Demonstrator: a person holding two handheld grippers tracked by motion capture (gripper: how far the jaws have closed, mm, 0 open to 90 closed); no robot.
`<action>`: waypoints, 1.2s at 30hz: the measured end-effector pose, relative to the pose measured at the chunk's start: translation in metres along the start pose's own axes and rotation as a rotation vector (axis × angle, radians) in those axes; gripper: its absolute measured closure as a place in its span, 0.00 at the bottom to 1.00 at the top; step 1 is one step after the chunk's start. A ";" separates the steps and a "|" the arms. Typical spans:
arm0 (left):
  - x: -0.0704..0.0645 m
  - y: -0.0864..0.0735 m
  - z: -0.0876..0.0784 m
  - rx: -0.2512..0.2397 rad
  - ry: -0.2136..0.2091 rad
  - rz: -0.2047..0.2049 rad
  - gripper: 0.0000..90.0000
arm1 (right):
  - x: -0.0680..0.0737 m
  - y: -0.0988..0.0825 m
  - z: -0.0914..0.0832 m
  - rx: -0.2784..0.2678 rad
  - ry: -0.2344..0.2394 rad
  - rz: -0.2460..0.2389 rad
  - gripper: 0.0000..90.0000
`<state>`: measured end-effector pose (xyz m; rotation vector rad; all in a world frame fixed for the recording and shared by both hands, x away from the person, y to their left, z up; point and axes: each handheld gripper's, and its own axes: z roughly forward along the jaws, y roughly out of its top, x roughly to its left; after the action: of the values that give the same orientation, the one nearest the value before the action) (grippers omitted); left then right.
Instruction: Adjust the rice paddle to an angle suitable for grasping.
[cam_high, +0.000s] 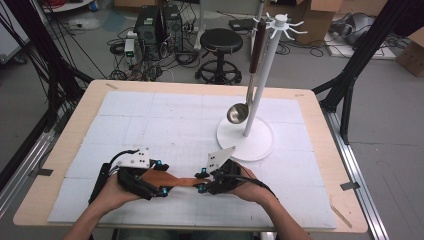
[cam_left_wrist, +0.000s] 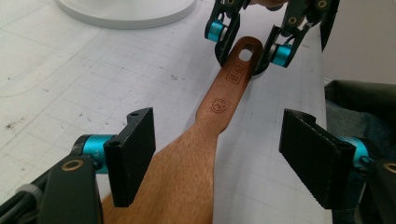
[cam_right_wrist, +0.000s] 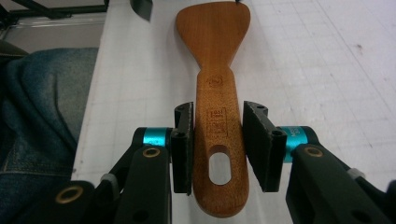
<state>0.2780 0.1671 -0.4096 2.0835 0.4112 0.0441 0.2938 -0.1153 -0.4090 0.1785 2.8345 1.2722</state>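
Note:
A wooden spatula (cam_high: 172, 179) lies lengthwise between my two grippers near the table's front edge. My right gripper (cam_high: 200, 181) is shut on its handle end, with the pads pressed on both sides just past the hanging hole (cam_right_wrist: 219, 169). The broad blade (cam_right_wrist: 215, 37) points away towards the left gripper (cam_high: 161, 178). In the left gripper view the left gripper (cam_left_wrist: 219, 130) stands open, its jaws wide on either side of the blade (cam_left_wrist: 187, 177). Its left pad (cam_left_wrist: 133, 149) is near the blade's edge and its right pad (cam_left_wrist: 310, 151) is well apart from it.
A white rack (cam_high: 265, 75) on a round base (cam_high: 260, 145) stands right of the table's centre. A metal ladle (cam_high: 239, 112) with a brown handle hangs from one of its pegs. The white gridded mat (cam_high: 150, 120) covers the table. A black stool (cam_high: 220, 42) stands beyond the far edge.

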 end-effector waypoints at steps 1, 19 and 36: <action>0.000 0.000 0.001 0.004 -0.002 0.001 0.31 | 0.001 0.002 0.000 0.000 0.004 0.003 0.72; -0.002 -0.004 0.016 0.095 -0.034 0.043 0.47 | 0.006 0.036 0.004 -0.021 0.050 -0.051 0.72; -0.005 -0.003 0.009 0.074 -0.045 0.095 0.71 | 0.002 0.024 0.000 -0.090 0.062 0.094 0.56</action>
<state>0.2740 0.1591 -0.4163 2.1725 0.2905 0.0391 0.2942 -0.0992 -0.3909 0.2769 2.8440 1.4452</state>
